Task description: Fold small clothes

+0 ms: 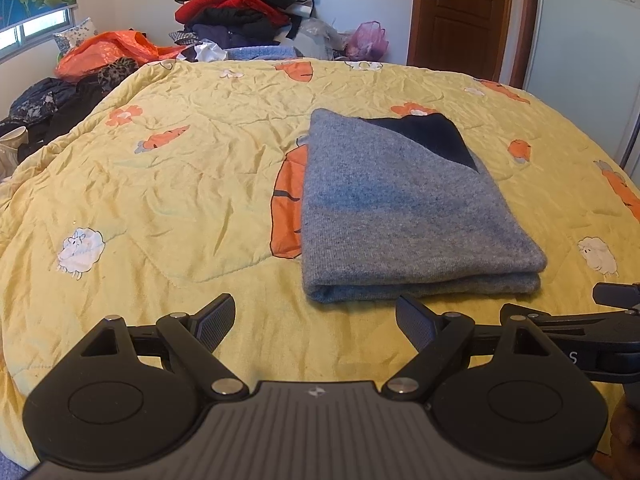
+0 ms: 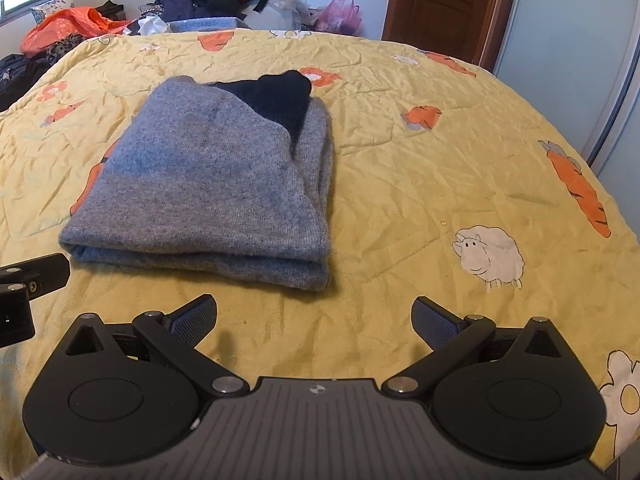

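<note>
my left gripper (image 1: 316, 320) is spread wide, nothing between the fingers. right gripper (image 2: 314, 318) same, jaws apart and empty. both hover low over the yellow quilt (image 1: 160, 184), near its front edge, side by side; the right one's finger pokes into the left view at far right.

grey sweater (image 1: 404, 208) lies on the quilt just ahead of both grippers, already a compact rectangle, several layers stacked, folded edge facing me. a dark navy part (image 2: 282, 94) shows at the far corner, peeking from under the top grey layer. from the right view the right side of the stack looks loose, layers stepped and not flush. neither gripper touches it.

judgement: fold looks basically done; left is maybe a tidy or moving it off.

risks: if i pinch only the top layer at the near edge and lift, the stack peels open and the fold is lost. knit is soft and thick, so a shallow grab could slip off. the stepped right side could splay further if dragged. the quilt is wrinkly and thin; going in too low could catch quilt fabric with the sweater and pull both. grippers are close together, so reaching the same edge risks a bump. pile of clothes (image 1: 244, 4) at the far end is well apart, no issue.
</note>
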Available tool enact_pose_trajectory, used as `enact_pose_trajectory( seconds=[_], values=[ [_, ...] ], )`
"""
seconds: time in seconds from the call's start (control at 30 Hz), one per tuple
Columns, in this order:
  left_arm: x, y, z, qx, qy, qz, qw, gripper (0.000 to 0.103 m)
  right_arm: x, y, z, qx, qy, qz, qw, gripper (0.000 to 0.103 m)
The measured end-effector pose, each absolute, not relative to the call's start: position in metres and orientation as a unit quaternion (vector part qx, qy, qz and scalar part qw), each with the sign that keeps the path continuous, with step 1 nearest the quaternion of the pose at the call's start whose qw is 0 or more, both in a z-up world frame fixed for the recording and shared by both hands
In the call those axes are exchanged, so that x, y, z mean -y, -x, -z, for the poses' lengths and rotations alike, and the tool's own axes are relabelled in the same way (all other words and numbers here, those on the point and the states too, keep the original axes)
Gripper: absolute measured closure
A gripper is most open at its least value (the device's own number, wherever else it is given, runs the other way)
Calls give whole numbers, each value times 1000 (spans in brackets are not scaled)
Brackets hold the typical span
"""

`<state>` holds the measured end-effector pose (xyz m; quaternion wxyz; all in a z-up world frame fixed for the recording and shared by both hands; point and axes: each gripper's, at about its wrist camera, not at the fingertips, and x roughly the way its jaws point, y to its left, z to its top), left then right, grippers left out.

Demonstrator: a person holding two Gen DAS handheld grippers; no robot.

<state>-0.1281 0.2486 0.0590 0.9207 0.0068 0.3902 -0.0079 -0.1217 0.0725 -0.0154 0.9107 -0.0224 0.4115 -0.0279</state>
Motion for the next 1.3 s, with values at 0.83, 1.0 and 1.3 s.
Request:
enact_pose_trajectory(
  seconds=[0.83,1.0,1.3],
  values=[
    [-250,128,-55,-397,-1,7,918,15,-73,122,15,-410,20,22,912,0],
    [-251,128,-55,-397,-1,7,918,15,-74,122,16,-411,19,20,911,0],
    [-251,127,-55,-398,0,6,918,15,-74,119,16,-414,15,17,910,0]
  ],
)
